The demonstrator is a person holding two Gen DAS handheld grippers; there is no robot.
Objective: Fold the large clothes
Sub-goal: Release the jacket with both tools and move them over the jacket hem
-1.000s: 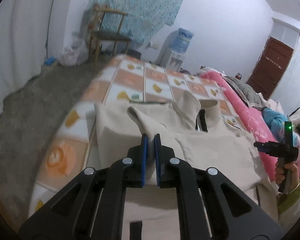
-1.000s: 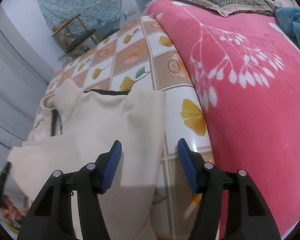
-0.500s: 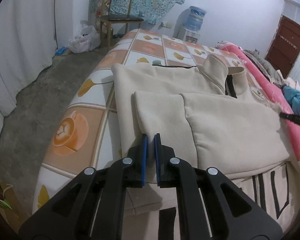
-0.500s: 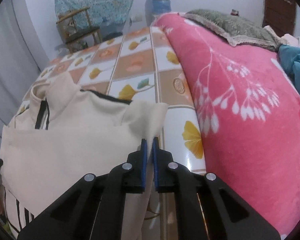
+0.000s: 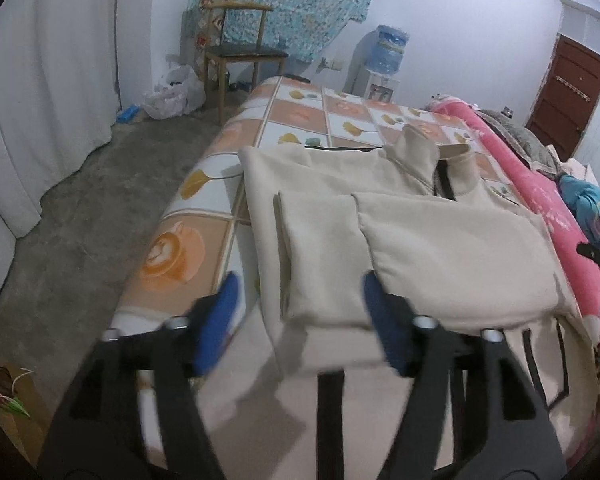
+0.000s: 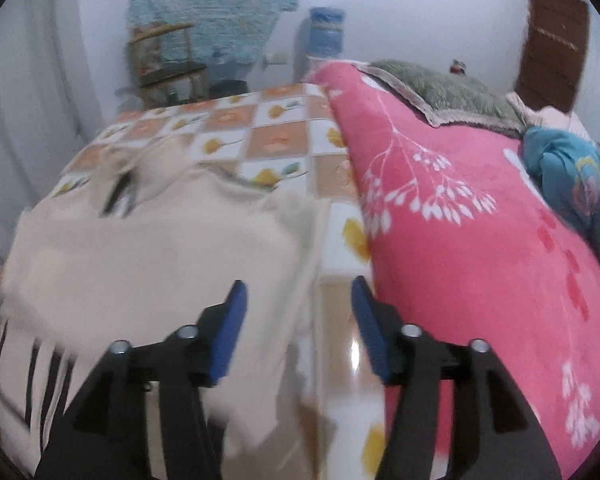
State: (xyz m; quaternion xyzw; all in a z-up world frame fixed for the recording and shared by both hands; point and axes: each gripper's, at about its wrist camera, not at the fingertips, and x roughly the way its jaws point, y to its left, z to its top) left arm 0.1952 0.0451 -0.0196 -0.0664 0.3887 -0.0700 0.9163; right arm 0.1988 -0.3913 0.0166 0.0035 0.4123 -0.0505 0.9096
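Observation:
A large cream sweatshirt (image 5: 440, 248) with black stripes lies on the tiled-pattern bed cover (image 5: 300, 116), both sleeves folded across its chest. My left gripper (image 5: 302, 320) is open and empty, its blue pads either side of the folded left sleeve's end. In the right wrist view the sweatshirt (image 6: 148, 252) fills the left half. My right gripper (image 6: 298, 328) is open and empty above the garment's right edge and the bed cover (image 6: 284, 120).
A pink floral blanket (image 6: 460, 240) covers the bed's right side, with a grey pillow (image 6: 452, 96) and a blue cloth (image 6: 572, 184) on it. A wooden chair (image 5: 240, 48), a plastic bag (image 5: 176, 92), a water dispenser (image 5: 384, 64) and white curtains (image 5: 48, 80) stand beyond the bed.
Both grippers have opened and let go of the sweatshirt; half a second ago both were shut on its cloth. Both sleeves now lie folded across the chest.

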